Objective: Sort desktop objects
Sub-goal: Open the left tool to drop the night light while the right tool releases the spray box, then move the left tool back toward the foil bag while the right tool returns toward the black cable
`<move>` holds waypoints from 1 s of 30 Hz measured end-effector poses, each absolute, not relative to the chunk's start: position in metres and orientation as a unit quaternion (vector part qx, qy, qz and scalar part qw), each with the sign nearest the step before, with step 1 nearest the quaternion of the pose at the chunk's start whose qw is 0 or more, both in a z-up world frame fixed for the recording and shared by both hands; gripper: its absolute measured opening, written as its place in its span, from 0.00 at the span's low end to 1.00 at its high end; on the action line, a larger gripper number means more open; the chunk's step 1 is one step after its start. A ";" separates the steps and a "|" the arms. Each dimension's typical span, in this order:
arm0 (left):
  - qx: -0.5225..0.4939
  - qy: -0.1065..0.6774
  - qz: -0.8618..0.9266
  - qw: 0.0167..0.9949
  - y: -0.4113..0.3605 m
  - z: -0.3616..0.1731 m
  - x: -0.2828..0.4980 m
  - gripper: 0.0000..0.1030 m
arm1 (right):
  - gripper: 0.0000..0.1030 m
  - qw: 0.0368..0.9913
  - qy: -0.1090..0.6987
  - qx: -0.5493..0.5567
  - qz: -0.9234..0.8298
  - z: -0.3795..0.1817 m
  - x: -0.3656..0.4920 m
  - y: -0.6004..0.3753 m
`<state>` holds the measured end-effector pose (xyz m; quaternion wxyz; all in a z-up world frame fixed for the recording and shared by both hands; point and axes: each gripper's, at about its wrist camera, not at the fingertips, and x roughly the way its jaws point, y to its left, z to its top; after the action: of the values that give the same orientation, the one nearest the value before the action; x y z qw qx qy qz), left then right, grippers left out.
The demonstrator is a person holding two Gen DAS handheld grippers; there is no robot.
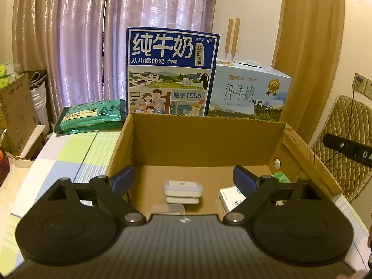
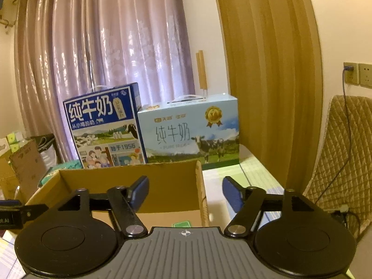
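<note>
Inside the cardboard box (image 1: 204, 144), the small white lidded container (image 1: 182, 191) looks light, rigid, slick; I'd pinch its short sides. Both tools gape, empty.

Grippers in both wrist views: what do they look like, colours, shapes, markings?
Both the left gripper and right gripper match: black linkage arms with silver pivot screws, round black discs, a ribbed grey body with a small crosshair mark, and blue fingers.
</note>
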<state>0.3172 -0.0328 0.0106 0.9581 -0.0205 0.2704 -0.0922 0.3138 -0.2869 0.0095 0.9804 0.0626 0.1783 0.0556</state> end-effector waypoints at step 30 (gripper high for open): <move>-0.014 0.310 -0.060 0.949 0.024 -0.038 0.096 0.92 | 0.90 0.954 0.277 0.043 0.109 -0.021 0.133 -0.269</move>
<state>0.0957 0.0245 -0.0379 0.9488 -0.0138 0.3097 -0.0604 0.1327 -0.2690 -0.0206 0.9538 0.0430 0.2768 0.1087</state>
